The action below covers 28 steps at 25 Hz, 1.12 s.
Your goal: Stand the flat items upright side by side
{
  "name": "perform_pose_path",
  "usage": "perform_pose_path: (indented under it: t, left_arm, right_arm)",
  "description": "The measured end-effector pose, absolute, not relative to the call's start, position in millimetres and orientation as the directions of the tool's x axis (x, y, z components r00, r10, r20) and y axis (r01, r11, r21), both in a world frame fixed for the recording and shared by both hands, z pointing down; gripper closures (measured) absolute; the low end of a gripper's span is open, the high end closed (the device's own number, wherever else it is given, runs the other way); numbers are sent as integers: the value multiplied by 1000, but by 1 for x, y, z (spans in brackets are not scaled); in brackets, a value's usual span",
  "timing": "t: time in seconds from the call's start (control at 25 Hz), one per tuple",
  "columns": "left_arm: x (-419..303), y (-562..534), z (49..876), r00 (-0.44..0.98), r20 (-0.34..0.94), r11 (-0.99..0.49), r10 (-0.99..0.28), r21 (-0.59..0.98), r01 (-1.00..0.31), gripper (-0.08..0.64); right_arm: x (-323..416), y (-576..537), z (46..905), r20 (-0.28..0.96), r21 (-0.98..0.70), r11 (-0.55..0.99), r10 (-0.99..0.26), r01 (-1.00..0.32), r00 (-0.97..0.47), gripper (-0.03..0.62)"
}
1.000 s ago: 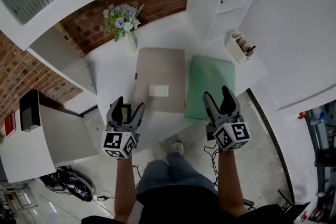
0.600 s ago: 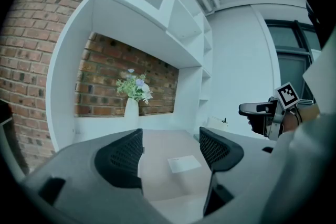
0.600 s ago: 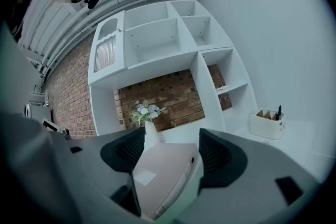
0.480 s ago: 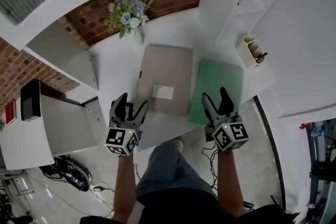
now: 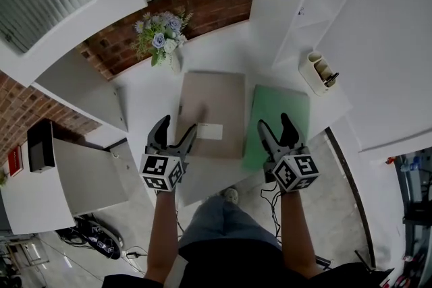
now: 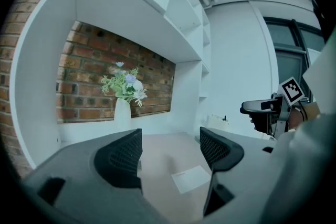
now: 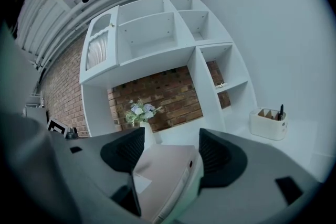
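- At the middle of the head view, a beige box file (image 5: 210, 114) lies flat on the white desk (image 5: 145, 94), with a white label (image 5: 209, 132) near its lower edge.
- Just right of it, a green folder (image 5: 280, 119) also lies flat; whether their long edges touch is hard to tell.
- Lower left of centre, the left gripper (image 5: 177, 126) hangs over the beige file's lower left corner with its jaws spread and nothing between them. The right-hand jaw tip overlaps the file's edge, so contact cannot be judged.
- Lower right of centre, the right gripper (image 5: 273, 121) stands over the green folder's lower left part, jaws likewise apart and empty, and hides that corner.
- Upper left of the files stands a vase of flowers (image 5: 160, 37); at the right is a pen holder (image 5: 318, 74).
- The left gripper view shows both dark jaws wide apart at the bottom centre. The beige file and its label show in the gap, below the pads and not pinched. The file's near end is cut off by the gripper body, and the other gripper shows at the right edge.
- The right gripper view shows its jaws parted at the lower centre, with the beige file's thick side between and beyond them, untouched. Only a thin greenish strip of the folder shows at the bottom, the rest hidden by the jaws.
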<state>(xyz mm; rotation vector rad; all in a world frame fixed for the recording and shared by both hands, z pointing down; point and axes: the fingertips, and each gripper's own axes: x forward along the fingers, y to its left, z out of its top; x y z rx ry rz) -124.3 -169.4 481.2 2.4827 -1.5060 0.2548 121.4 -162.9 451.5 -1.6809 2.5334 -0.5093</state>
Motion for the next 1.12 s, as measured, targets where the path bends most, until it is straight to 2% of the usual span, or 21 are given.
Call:
perform_pose_path:
  t: [0.16,0.36,0.8,1.12]
  left_arm:
    - [-127,-194,487,465,325,-455,-824,108,-884,242]
    - [-132,-228,507,463,451,-448,-763,147,-882,229]
    - [-129,-267,578,476,647,-368,-596,306,-878,216]
    - [-129,-271,613,498,729,-330,-469,379,-865,202]
  right_arm:
    - [113,-182,453,175,-318,344,-894,-883,-412,287]
    - [98,-215,473,288,-393,323,-846,-861,-449,287]
    - [61,-251,562,591,-457,275,-617,-846,-520,258]
    - [46,-250,613,730,-446,213,-476,-869,-491,251]
